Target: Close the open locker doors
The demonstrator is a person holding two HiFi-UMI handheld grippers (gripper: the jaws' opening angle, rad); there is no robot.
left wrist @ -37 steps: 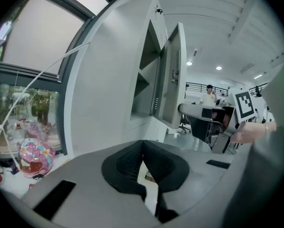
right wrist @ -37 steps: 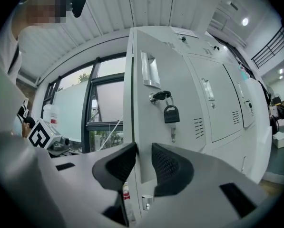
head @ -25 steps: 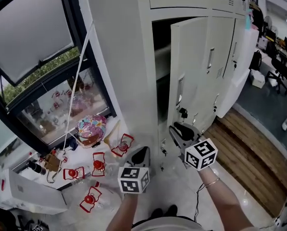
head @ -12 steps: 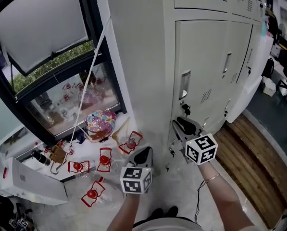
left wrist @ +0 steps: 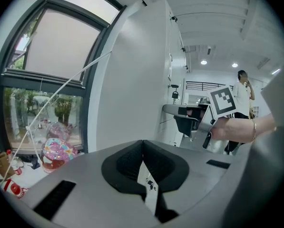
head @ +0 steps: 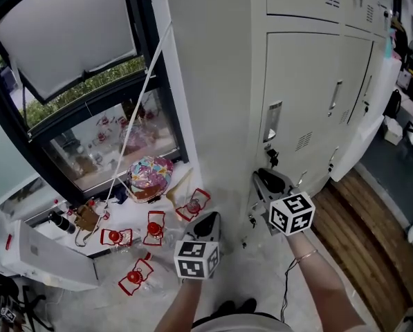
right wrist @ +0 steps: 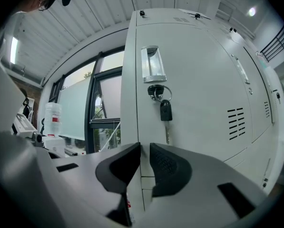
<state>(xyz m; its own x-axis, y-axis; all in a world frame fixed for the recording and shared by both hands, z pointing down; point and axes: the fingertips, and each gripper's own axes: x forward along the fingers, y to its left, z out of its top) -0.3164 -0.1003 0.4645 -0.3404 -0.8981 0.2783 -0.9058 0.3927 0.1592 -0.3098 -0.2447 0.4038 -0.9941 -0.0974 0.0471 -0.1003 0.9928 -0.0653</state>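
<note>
The tall white locker door (head: 310,109) lies flush with its frame, its recessed handle (head: 273,122) and a hanging key (head: 272,156) on the left edge. My right gripper (head: 267,178) points level at the door's lower left, just under the key. In the right gripper view the door (right wrist: 199,94), handle (right wrist: 151,63) and key (right wrist: 165,112) fill the frame. The right gripper (right wrist: 145,148) has just been closing; a narrow gap remains, with nothing between the pads. My left gripper (head: 207,221) hangs lower left, off the locker's side wall. The left gripper (left wrist: 142,144) is shut and empty.
A colourful bag (head: 149,175) and several red-framed items (head: 154,228) lie on the floor by the dark window (head: 88,95). A white box (head: 50,261) sits at lower left. Wooden flooring (head: 358,220) runs along the right. A person (left wrist: 241,87) stands far off.
The locker door has swung from open to flush with its frame, hiding the dark inside. My right gripper followed it towards the locker. The left gripper shifted slightly.
</note>
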